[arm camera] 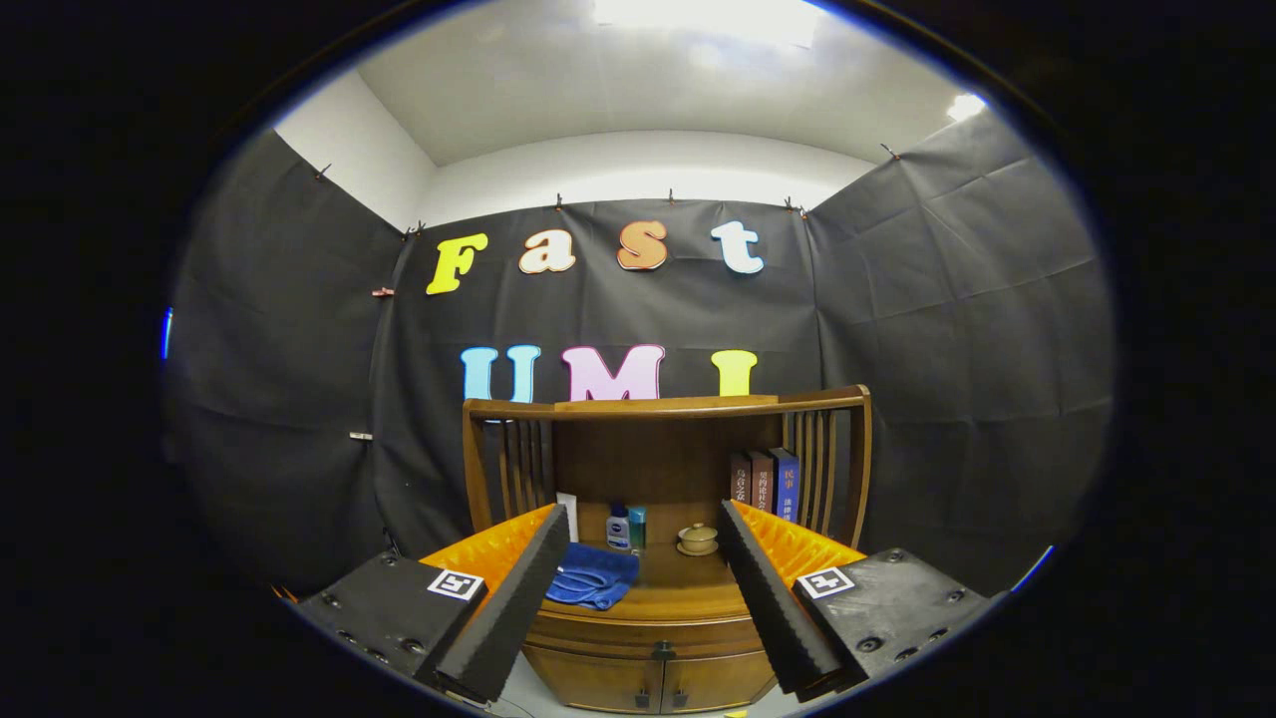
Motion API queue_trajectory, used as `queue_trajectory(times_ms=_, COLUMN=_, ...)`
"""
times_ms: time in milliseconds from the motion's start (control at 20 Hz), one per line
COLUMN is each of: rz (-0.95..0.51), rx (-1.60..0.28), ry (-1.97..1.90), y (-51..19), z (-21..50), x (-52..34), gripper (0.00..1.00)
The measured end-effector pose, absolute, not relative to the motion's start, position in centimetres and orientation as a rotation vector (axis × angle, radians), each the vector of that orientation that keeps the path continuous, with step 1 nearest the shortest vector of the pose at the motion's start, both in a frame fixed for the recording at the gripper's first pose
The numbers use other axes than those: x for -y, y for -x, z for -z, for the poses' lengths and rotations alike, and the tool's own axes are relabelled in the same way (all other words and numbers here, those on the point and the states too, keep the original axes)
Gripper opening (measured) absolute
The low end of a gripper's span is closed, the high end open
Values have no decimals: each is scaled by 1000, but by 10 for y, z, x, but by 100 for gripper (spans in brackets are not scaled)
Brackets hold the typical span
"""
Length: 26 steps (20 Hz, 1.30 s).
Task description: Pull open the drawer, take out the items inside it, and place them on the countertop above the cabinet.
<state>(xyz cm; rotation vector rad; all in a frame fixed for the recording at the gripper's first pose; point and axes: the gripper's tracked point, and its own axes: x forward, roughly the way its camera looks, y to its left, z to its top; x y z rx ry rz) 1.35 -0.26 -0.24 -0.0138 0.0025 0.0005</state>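
Note:
A brown wooden cabinet [648, 638] with a railed back stands ahead of my gripper [643, 519]. My two fingers are spread wide, nothing between them, and hang a short way in front of the cabinet at about the height of its countertop [678, 588]. On the countertop lie a crumpled blue cloth [593, 576], a small blue bottle [618, 527] beside a teal one [637, 527], and a little lidded clay pot [697, 539]. Below the top, the cabinet front looks closed, with a dark knob [659, 649] above two doors.
Three upright books [766, 484] lean at the back right of the countertop, against the slatted rail [827, 459]. A white card [568, 514] stands at the back left. Black cloth walls close in behind and on both sides.

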Motion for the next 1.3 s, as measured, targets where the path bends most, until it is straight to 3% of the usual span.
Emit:
queue_trajectory(times_ms=700, rz=-11, rx=-49, ry=-5, y=-43, z=46, x=5, gripper=98)
queue_trajectory(times_ms=1300, rz=21, rx=-146, ry=9, y=-76, z=176, x=20, gripper=99)
